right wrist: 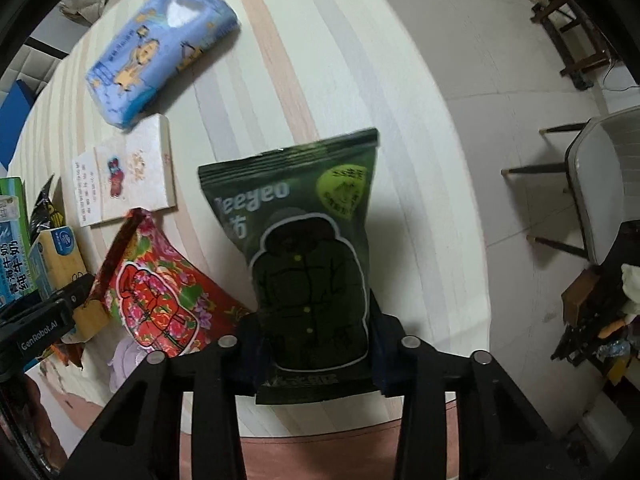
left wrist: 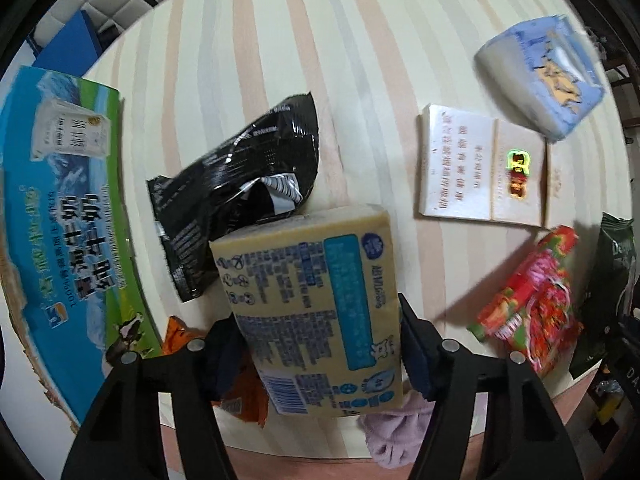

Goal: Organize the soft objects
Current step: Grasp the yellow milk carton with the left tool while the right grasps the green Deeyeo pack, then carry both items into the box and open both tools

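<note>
Fingers of the left gripper (left wrist: 320, 344) were pinching the yellow tissue pack (left wrist: 316, 304) by its sides, lifted clear near the milk carton box (left wrist: 60, 200), pointing almost straight down. Over on the right, the right gripper (right wrist: 314, 344) clamped the dark green snack bag (right wrist: 304, 256) at its lower end, also aimed downward, probably to sort it.

Right gripper (right wrist: 316, 344) clamped on dark green snack bag (right wrist: 304, 248) above striped table (right wrist: 360, 80), red floral bag (right wrist: 160, 296) just left, white box (right wrist: 128, 176) and blue tissue pack (right wrist: 156, 48) farther ahead-left.
</note>
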Action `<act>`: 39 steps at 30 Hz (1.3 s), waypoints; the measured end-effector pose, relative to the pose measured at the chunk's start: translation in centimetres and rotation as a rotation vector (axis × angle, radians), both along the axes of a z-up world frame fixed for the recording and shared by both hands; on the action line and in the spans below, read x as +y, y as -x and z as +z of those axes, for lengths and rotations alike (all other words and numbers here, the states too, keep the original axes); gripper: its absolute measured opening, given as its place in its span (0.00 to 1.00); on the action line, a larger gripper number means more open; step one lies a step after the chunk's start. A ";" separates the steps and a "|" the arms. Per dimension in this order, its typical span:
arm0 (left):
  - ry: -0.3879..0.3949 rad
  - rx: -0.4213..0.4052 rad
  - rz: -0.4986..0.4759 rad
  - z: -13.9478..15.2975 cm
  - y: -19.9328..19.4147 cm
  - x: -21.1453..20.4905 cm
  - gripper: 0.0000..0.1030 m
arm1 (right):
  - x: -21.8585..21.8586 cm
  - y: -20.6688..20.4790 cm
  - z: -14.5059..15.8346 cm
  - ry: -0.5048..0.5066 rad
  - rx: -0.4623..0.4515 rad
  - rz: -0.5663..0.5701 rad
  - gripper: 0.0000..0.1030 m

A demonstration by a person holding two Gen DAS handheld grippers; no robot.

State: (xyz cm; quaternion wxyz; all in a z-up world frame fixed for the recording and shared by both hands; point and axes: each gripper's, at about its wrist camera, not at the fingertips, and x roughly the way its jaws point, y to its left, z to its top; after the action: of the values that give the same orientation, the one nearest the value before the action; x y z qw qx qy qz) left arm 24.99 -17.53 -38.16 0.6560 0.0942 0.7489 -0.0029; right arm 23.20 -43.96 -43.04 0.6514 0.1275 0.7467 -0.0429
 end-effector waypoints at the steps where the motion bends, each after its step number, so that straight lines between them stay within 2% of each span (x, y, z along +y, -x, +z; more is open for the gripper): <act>1: 0.010 -0.015 0.001 1.2 -0.1 0.4 0.62 | 0.0 0.5 0.4 -0.004 -0.009 -0.002 0.38; 7: 0.105 -0.129 -0.001 8.6 3.2 1.8 0.62 | 1.2 2.5 5.4 -0.042 -0.083 -0.011 0.37; 12: 0.179 -0.211 0.035 16.0 7.3 4.9 0.62 | 4.8 5.3 11.8 -0.139 -0.174 0.045 0.37; 16: 0.189 -0.254 0.104 20.3 9.6 10.7 0.62 | 10.5 8.2 16.7 -0.258 -0.218 0.128 0.37; 17: 0.188 -0.265 0.123 20.5 9.9 11.4 0.62 | 12.5 8.2 18.0 -0.280 -0.224 0.144 0.37; 21: 0.170 -0.311 0.205 22.9 10.7 18.6 0.62 | 19.2 9.4 21.8 -0.362 -0.254 0.225 0.37; 25: 0.177 -0.332 0.273 22.9 9.7 25.3 0.62 | 26.8 8.9 24.8 -0.396 -0.270 0.304 0.37; 28: 0.189 -0.325 0.293 22.2 7.8 29.3 0.62 | 32.3 6.5 24.9 -0.392 -0.264 0.333 0.37; 33: 0.231 -0.245 0.273 18.0 1.4 35.4 0.62 | 40.9 1.1 22.4 -0.335 -0.246 0.333 0.37; 39: 0.283 -0.131 0.184 11.2 -6.1 38.0 0.62 | 47.3 -5.1 16.6 -0.238 -0.204 0.307 0.37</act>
State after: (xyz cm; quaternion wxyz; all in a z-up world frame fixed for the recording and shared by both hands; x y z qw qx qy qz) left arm 31.12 20.47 -26.92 0.7077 -0.0682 0.7020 -0.0421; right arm 28.33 3.37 -26.48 0.7027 0.0922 0.6875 0.1583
